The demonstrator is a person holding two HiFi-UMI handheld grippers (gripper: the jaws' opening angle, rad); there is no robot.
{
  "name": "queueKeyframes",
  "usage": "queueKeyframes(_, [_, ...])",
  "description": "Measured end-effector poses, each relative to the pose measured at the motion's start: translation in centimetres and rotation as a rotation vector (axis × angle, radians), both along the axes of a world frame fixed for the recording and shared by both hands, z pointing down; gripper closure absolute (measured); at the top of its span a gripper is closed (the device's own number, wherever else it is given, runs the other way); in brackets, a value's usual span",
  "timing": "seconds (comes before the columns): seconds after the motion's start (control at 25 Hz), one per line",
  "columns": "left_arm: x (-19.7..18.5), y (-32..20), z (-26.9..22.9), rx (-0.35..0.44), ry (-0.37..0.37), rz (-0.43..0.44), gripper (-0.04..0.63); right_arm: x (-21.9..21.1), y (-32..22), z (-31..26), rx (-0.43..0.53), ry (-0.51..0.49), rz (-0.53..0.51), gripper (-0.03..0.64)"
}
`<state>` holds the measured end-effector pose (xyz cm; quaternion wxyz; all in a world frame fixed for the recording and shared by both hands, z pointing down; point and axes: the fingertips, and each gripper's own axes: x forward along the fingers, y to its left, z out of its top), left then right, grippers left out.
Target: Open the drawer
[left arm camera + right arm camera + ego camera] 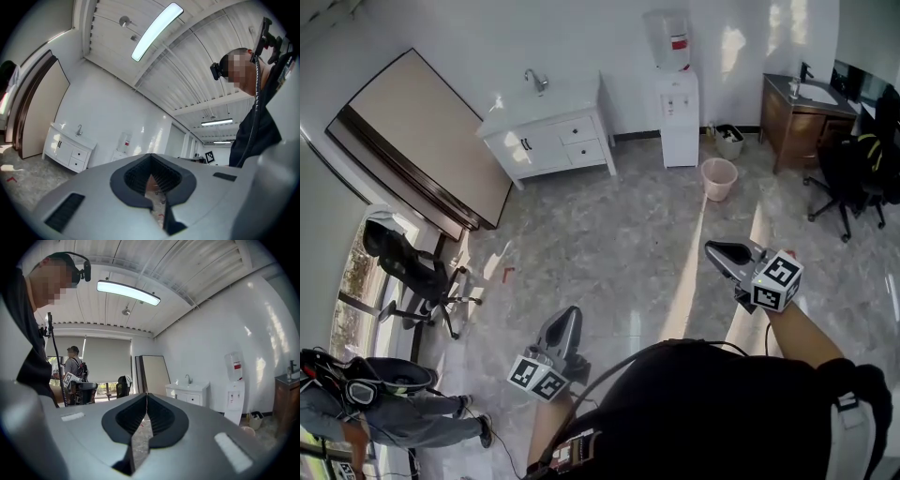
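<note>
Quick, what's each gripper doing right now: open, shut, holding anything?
Left gripper: shut, jaws together, holding nothing.
Right gripper: shut, jaws together, holding nothing.

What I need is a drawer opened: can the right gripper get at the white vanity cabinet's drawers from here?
Probably not. The right gripper, shut and empty, is well short of the white vanity cabinet, which stands at the far wall. Only grey marble floor lies between, so walking closer should do.

Bright daylit room, sun streak on floor point(609, 234), fisheye-warped dark corners
</note>
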<state>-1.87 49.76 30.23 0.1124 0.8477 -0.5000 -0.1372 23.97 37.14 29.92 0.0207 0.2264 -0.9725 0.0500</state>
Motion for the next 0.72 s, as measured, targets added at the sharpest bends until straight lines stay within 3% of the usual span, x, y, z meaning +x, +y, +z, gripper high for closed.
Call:
queueKeyframes(0.4, [8.0, -10.7, -1.4, 0.011, 0.01, -0.112, 0.595, 5.2, -13.3, -1.2, 0.021, 0.003, -0.15, 0.611])
queueKeyframes(0.72, [10.3, -16.2, -1.0, -0.013, 0.004, -0.116, 0.595, 7.2, -19.4, 0.0, -0.015, -0.004, -0.16, 0.611])
